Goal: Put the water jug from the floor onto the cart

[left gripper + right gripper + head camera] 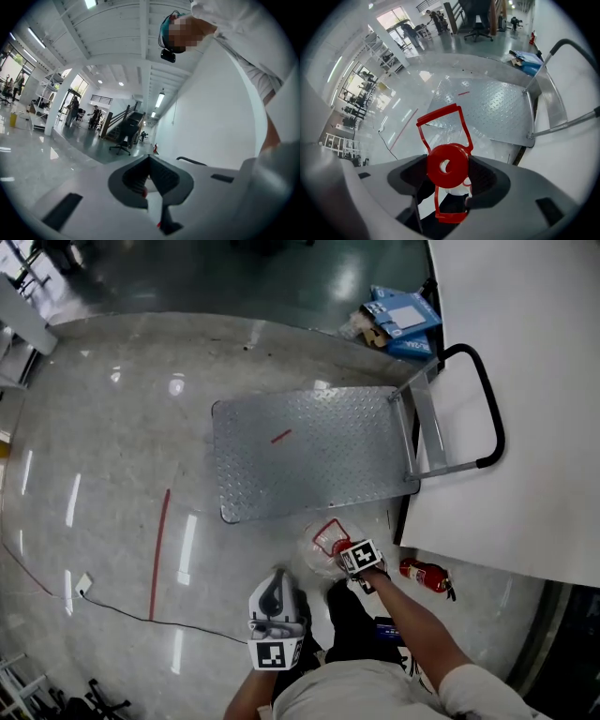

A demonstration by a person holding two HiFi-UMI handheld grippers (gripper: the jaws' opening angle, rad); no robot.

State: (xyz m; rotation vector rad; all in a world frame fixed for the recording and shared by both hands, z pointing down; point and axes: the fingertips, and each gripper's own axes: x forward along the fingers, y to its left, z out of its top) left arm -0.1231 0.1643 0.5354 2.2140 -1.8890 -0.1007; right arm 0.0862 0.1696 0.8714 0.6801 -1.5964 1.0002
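Note:
The water jug [322,549] is clear plastic with a red cap [447,165] and a red carry handle [440,123]. It hangs just in front of the near edge of the cart [309,446], a flat steel platform with nothing on it. My right gripper [345,561] points steeply down, and its jaws stand wide and are shut on the jug's red cap. My left gripper [278,576] hovers lower left of the jug, apart from it. It points level, and its jaws [150,158] meet at the tips with nothing in them.
The cart's black push handle [487,399] stands at its right end against a white wall [525,352]. A red fire extinguisher [427,575] lies by the wall foot. Blue boxes [403,320] lie beyond the cart. A black cable [141,615] and red floor line [159,549] are at the left.

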